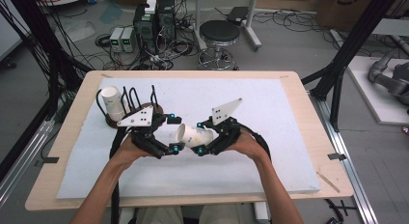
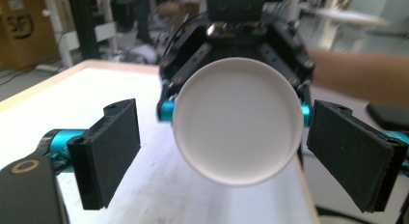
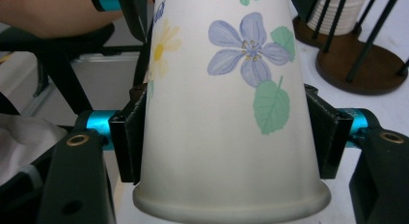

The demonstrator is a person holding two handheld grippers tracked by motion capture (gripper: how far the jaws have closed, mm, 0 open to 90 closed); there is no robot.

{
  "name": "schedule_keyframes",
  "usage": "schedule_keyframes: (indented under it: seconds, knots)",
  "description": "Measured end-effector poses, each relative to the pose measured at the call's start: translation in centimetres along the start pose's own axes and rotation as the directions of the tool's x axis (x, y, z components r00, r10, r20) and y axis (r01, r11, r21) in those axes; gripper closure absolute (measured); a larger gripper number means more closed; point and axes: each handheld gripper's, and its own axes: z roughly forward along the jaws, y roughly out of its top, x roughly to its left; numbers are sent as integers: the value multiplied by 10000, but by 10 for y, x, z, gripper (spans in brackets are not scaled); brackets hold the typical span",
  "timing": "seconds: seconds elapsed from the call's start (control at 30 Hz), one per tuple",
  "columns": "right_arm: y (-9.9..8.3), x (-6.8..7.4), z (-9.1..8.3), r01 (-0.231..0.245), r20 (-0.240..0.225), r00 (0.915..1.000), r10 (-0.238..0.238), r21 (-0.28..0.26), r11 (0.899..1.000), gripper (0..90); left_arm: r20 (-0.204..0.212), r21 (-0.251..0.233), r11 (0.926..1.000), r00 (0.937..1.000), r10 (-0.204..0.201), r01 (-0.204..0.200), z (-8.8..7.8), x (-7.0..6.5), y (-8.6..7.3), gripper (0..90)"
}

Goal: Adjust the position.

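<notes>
A white paper cup (image 1: 193, 134) printed with flowers lies sideways above the white mat, and my right gripper (image 1: 199, 137) is shut on it. In the right gripper view both pads press the cup's (image 3: 226, 113) sides, with that gripper (image 3: 229, 137) closed around its body. My left gripper (image 1: 173, 134) faces it from the left, open. From the left gripper view I see the cup's round white end (image 2: 236, 122) between the spread jaws of that gripper (image 2: 231, 154), whose pads (image 2: 108, 151) stand apart from it.
A wooden-based rack with black wire posts (image 1: 128, 113) holds another white cup (image 1: 113, 102) at the mat's left rear; it also appears as the rack (image 3: 357, 64) in the right gripper view. Beyond the table are a stool (image 1: 219, 33) and electronics with cables (image 1: 154, 23).
</notes>
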Motion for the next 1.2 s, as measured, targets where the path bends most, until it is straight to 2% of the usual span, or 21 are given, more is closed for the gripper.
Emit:
schedule_keyframes:
  seconds: [0.13,0.23,0.27,0.37,0.43,0.47,0.53,0.57,0.67,0.7,0.73,0.77,0.8,0.93,1.03,1.13,1.2]
  knots:
    - [1,2,-5,-105,511,9987,58,909,9958,308,-104,809,9964,9996,278,-269,-2,-3,2,117]
    - [3,3,-7,-245,835,9965,87,1906,9814,308,-82,1468,9885,9993,375,-359,-2,-3,3,121]
    - [4,4,-8,-270,925,9957,70,2171,9758,307,-78,1760,9839,9994,335,-316,-2,-2,3,121]
    - [8,6,-9,-292,1024,9947,13,2713,9621,308,-123,2634,9639,9989,443,-395,-1,1,5,122]
    - [11,7,-10,-266,1089,9940,-68,3026,9527,308,5,3064,9510,9991,429,-410,-1,3,7,124]
    - [12,8,-10,-294,1102,9939,-65,3209,9466,308,19,3228,9455,9990,448,-430,-1,4,8,126]
    - [15,9,-9,-312,1175,9930,-129,3662,9300,308,30,3673,9292,9991,416,-398,-1,6,9,127]
    - [16,9,-9,-304,1172,9930,-167,3890,9207,308,43,3786,9249,9993,372,-360,-1,7,9,127]
    - [19,9,-6,-197,1153,9927,-355,4448,8954,308,187,4529,8907,9992,340,-388,1,9,10,127]
    - [21,11,-5,-403,1237,9921,-204,4683,8827,308,225,4741,8795,9991,347,-412,3,9,10,127]
    - [22,11,-4,-367,1277,9914,-293,4854,8735,308,307,5014,8638,9988,393,-494,4,9,11,127]
    - [24,12,-3,-393,1280,9913,-292,5016,8642,308,361,5187,8534,9986,383,-514,6,9,11,128]
    - [25,12,-2,-402,1280,9913,-302,5138,8569,308,467,5435,8370,9979,457,-637,7,10,12,130]
    - [29,13,2,-321,1231,9914,-444,5578,8294,308,674,6179,7812,9959,607,-894,13,11,16,135]
    - [32,14,4,-315,1231,9912,-491,5791,8146,308,804,6449,7565,9940,739,-1085,18,9,20,142]
    - [33,14,5,-323,1254,9908,-505,5826,8121,308,894,6500,7511,9931,753,-1155,21,9,22,143]
    - [32,14,5,-275,1195,9914,-526,5849,8106,308,974,6607,7410,9925,738,-1199,24,9,22,143]
